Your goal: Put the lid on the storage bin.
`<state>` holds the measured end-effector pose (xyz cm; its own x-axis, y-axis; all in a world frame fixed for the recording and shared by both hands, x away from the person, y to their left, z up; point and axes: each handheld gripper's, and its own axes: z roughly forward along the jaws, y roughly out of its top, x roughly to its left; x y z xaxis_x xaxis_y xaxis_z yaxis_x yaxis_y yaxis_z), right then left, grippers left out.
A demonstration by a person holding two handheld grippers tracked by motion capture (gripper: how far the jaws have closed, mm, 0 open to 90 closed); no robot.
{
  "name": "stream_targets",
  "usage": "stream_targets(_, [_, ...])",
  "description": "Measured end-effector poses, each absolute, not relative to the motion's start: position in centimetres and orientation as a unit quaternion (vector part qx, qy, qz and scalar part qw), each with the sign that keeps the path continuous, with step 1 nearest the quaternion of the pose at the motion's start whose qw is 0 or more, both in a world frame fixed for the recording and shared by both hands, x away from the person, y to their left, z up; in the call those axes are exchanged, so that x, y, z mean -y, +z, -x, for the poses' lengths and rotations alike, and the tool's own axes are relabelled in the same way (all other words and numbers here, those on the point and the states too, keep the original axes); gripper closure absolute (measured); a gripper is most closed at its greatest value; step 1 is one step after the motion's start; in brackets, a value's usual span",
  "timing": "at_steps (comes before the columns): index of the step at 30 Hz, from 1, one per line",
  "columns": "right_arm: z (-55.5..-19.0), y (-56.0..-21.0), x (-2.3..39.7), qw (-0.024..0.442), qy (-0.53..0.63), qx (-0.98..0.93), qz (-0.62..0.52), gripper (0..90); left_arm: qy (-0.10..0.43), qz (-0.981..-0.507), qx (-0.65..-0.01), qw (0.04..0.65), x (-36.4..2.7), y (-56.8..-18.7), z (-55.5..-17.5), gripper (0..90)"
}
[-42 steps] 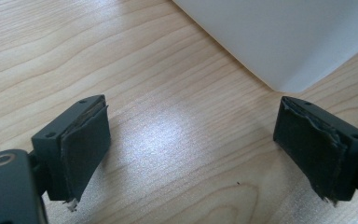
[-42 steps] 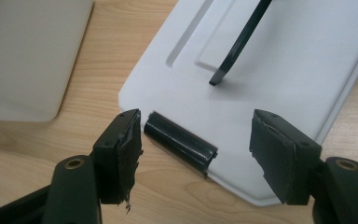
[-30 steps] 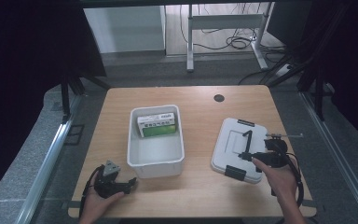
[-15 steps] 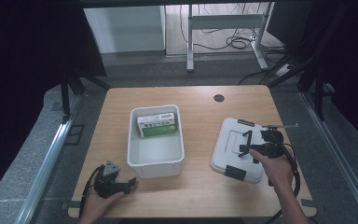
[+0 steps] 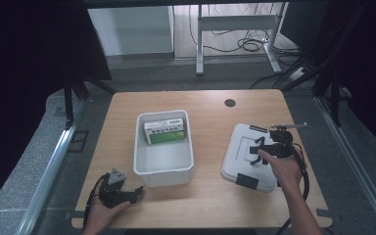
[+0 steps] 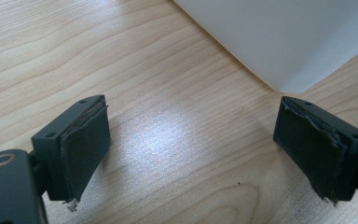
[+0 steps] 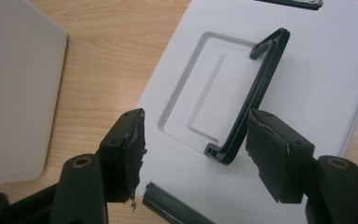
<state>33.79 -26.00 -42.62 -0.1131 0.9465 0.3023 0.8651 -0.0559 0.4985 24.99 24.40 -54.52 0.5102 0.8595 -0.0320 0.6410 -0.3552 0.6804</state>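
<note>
A white bin (image 5: pixel 164 171) stands mid-table with a green and white box (image 5: pixel 165 131) inside at its far end. To its right a white lid (image 5: pixel 254 166) lies flat, with a black handle (image 7: pixel 254 95) and black latches (image 5: pixel 246 181). My right gripper (image 5: pixel 259 149) hovers open over the lid, its pads (image 7: pixel 133 144) to either side of the handle's near end. My left gripper (image 5: pixel 127 192) rests open on the table at the bin's near left corner (image 6: pixel 279 56), nothing between its pads (image 6: pixel 86 149).
The wooden table (image 5: pixel 210 205) has a round black grommet (image 5: pixel 230 103) at its far edge. Metal rails (image 5: pixel 49 166) run along both sides. A desk frame and cables (image 5: pixel 245 44) lie on the floor beyond.
My right gripper has moved up and away from the near edge of the lid towards its handle. The left gripper has stayed put.
</note>
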Motion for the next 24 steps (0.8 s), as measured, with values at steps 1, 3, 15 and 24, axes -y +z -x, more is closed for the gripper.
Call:
stream_targets(1, [-34.0, -42.6, 26.0, 0.069, 0.296, -0.682, -0.665, 37.9, 0.168, -0.806, -0.465, 0.325, -24.4, -54.5, -25.0, 10.6])
stream_targets(3, [-34.3, -42.6, 25.9, 0.070, 0.291, -0.684, -0.665, 37.9, 0.168, -0.806, -0.466, 0.325, -24.4, -54.5, -25.0, 10.6])
stream_targets(15, [-36.6, -42.4, 26.1, 0.070, 0.270, -0.679, -0.680, 39.7, 0.168, -0.806, -0.465, 0.325, -24.4, -54.5, -25.0, 10.6])
stream_targets(24, [-38.3, -43.5, 26.5, 0.072, 0.242, -0.673, -0.695, 41.3, 0.168, -0.806, -0.465, 0.325, -24.4, -54.5, -25.0, 10.6])
